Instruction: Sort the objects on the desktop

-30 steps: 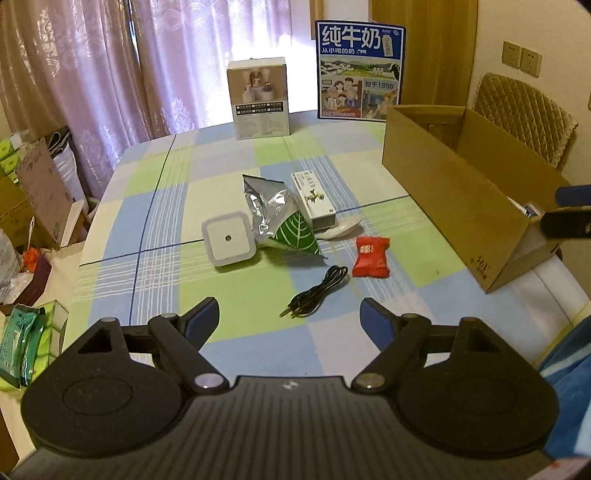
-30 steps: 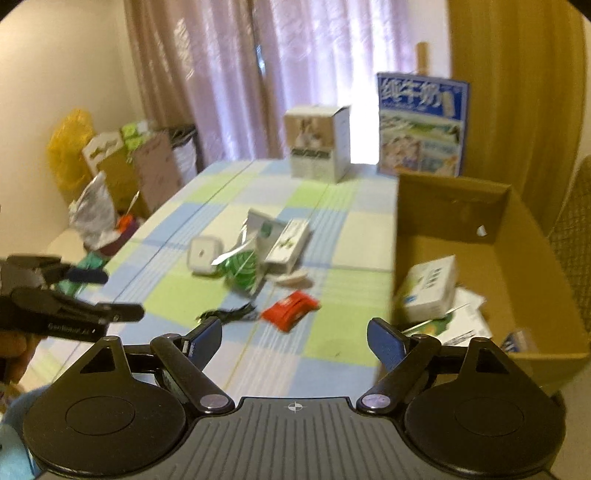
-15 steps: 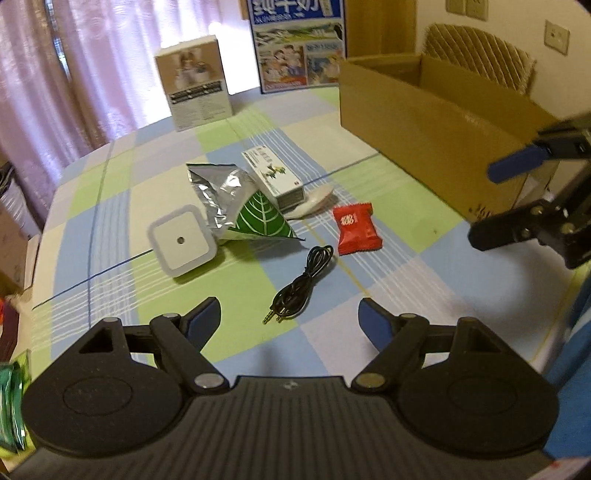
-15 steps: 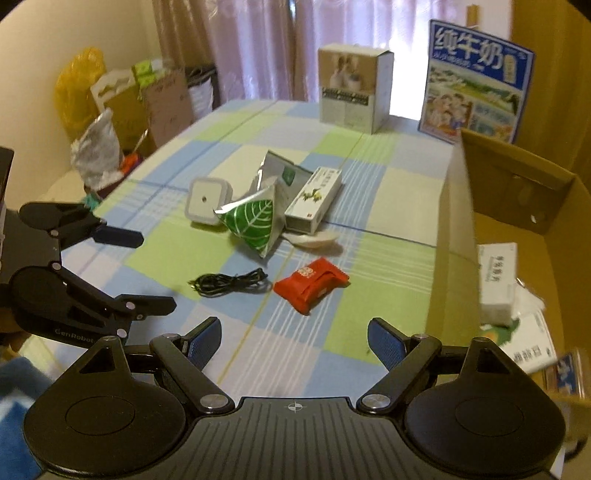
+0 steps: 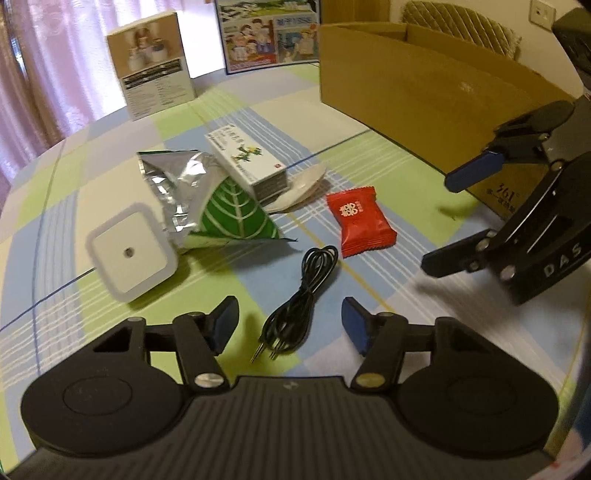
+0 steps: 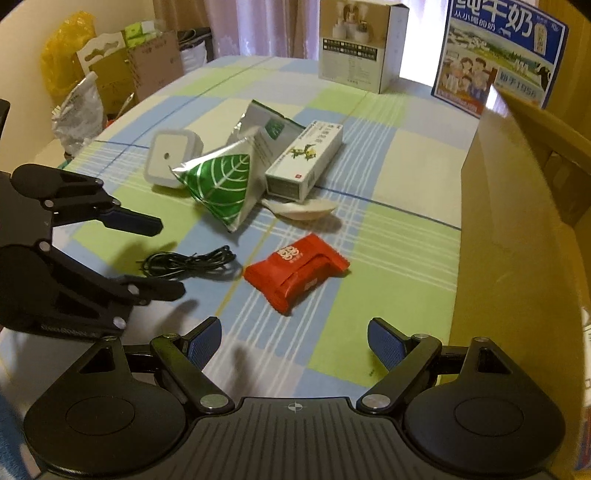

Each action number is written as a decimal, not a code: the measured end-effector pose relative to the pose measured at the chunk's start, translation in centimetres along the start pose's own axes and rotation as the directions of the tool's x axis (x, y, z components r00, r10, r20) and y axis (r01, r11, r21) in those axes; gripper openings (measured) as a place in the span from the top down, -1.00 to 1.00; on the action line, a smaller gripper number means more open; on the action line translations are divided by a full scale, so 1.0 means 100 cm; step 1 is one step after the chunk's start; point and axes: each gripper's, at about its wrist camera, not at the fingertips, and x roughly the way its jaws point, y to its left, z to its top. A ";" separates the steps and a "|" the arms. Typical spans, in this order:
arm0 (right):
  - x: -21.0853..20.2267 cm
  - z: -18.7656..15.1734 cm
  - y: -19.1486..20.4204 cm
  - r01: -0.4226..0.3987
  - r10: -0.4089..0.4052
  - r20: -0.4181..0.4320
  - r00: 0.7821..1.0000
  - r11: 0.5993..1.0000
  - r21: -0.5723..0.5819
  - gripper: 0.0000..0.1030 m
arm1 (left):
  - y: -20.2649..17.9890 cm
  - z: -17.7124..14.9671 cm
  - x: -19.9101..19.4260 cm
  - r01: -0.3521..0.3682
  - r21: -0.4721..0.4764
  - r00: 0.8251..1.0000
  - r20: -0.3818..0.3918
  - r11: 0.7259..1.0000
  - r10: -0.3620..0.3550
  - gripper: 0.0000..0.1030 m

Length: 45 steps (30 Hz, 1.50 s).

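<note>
On the checked cloth of the desk [image 5: 110, 158], the leftmost item is a white square night light [image 5: 133, 254], seen lying flat. Just to its right, and touching it, a silver foil bag with a green leaf print [image 5: 225, 214] is found, with its crumpled open end turned toward the far side. A white carton with a green plant picture [image 5: 247, 164] rests against the bag's right edge, and a pale flat spoon-like piece [image 5: 303, 186] is partly tucked under that carton. Nearer the camera, a coiled black cable [image 5: 299, 299] is laid on the cloth, directly ahead of the left hand-held gripper [image 5: 290, 325], whose fingers are spread apart with nothing between them. Just right of the cable, without touching it, a red sachet [image 5: 360, 221] is placed. Farther right, the right hand-held gripper [image 5: 452, 221] is held above the cloth, near the sachet, its fingers likewise apart and empty. Behind it, an open cardboard box [image 5: 413, 88] stands along the right side of the desk. At the far edge, a beige product box [image 5: 155, 88] and a blue milk carton [image 5: 266, 33] are stood upright.
</note>
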 end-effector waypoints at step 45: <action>0.015 0.002 0.017 -0.125 0.126 0.016 0.992 0.992 -0.031 -0.17 | 0.014 -0.014 -0.001 -0.081 -0.317 0.997 -0.010 0.945 0.082 0.67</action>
